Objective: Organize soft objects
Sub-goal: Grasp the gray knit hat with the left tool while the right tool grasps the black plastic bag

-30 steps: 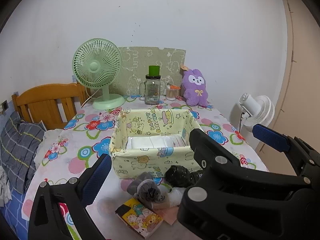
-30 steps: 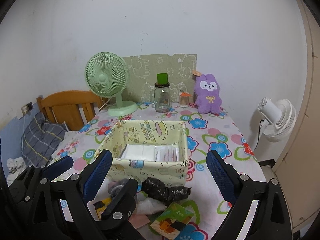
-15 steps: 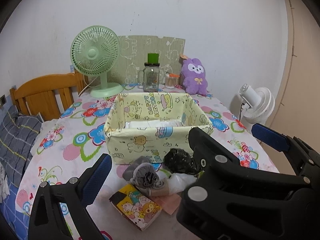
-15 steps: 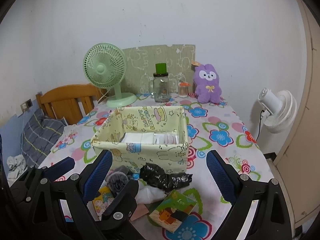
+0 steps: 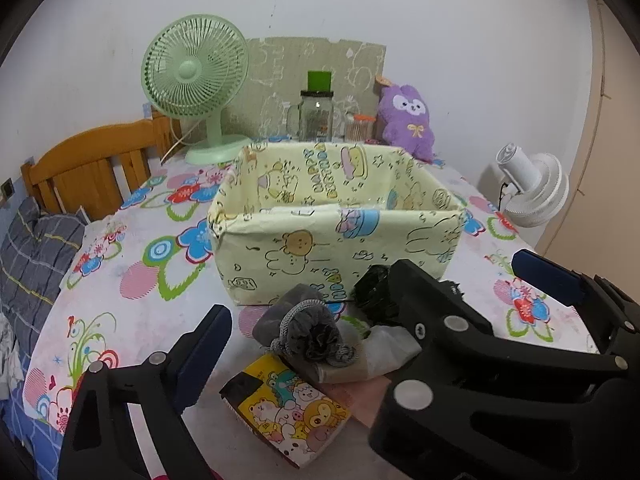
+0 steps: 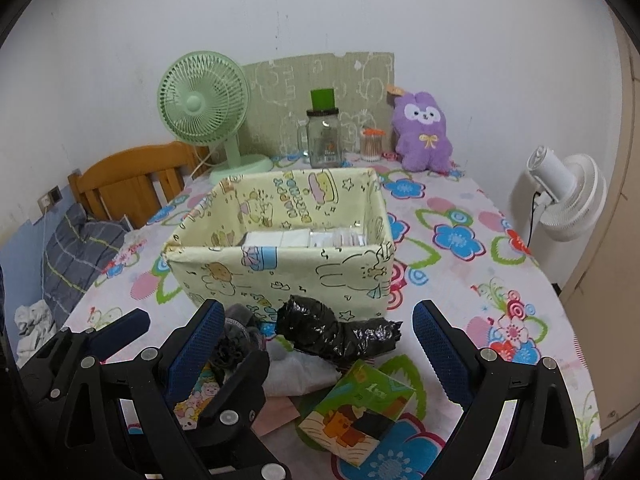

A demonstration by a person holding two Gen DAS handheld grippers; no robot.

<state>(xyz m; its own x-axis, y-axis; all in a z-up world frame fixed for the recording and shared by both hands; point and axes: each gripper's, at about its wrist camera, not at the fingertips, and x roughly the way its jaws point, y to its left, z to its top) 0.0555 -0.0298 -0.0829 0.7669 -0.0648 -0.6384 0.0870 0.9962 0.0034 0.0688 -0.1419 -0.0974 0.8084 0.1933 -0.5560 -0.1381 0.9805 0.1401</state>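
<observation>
Green desk fan (image 6: pixel 202 98) at eleven o'clock on flowered tablecloth (image 6: pixel 460 216). Glass jar (image 6: pixel 324 138) with green lid at twelve. White fan (image 6: pixel 568 196) off-table at three. Wooden headboard (image 6: pixel 132 178) at nine.

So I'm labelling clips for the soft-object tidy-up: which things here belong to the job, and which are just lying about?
Job:
- yellow fabric box
- grey scrunchie
- black plastic bag
- white cloth
- cartoon tissue pack
- green tissue pack

Lying about:
- green fan
- glass jar
- purple plush
- white fan
- wooden chair
</observation>
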